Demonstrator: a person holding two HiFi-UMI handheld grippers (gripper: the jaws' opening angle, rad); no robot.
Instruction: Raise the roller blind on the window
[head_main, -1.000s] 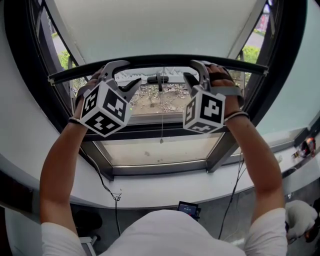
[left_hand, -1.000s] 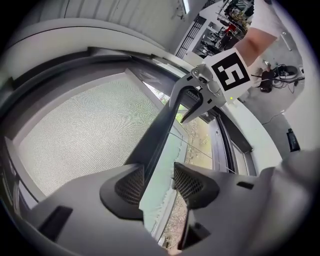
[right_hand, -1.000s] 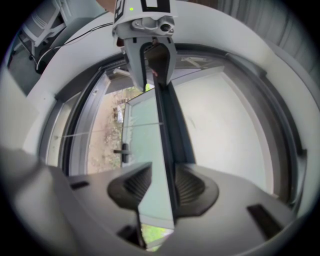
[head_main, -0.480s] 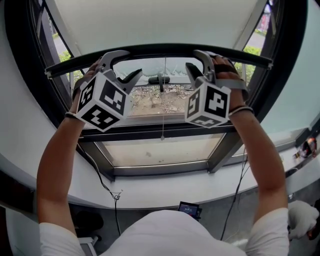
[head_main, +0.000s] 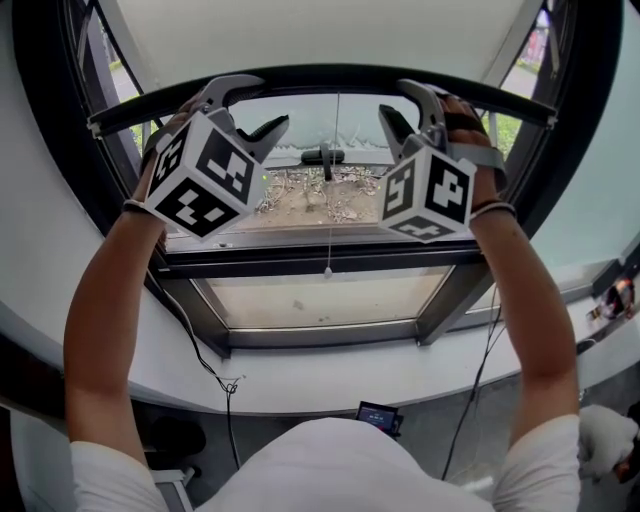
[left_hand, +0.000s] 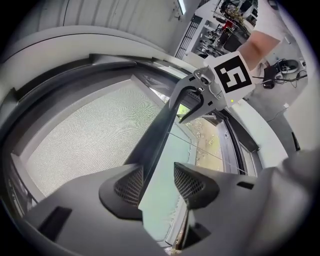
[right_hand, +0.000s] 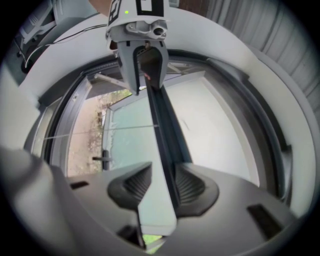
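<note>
The white roller blind (head_main: 300, 35) covers the top of the window, and its dark bottom bar (head_main: 330, 76) arcs across the head view. My left gripper (head_main: 268, 100) straddles the bar on the left side, one finger above it and one below. My right gripper (head_main: 395, 98) straddles it the same way on the right. In the left gripper view the bar (left_hand: 157, 135) runs between the pads (left_hand: 131, 186) close to one, with glass showing at the other, so that gripper (left_hand: 159, 182) is open. The right gripper (right_hand: 162, 185) also stands open around the bar (right_hand: 165, 135).
A thin pull cord (head_main: 333, 180) hangs from the bar's middle past the window handle (head_main: 322, 157). Below are the dark window frame (head_main: 300, 260) and the white sill (head_main: 300, 375). A black cable (head_main: 205, 360) trails over the sill, and a small device (head_main: 375, 414) lies near my body.
Both grippers have risen together with the bottom bar between their jaws. More glass and the ground outside now show under the bar.
</note>
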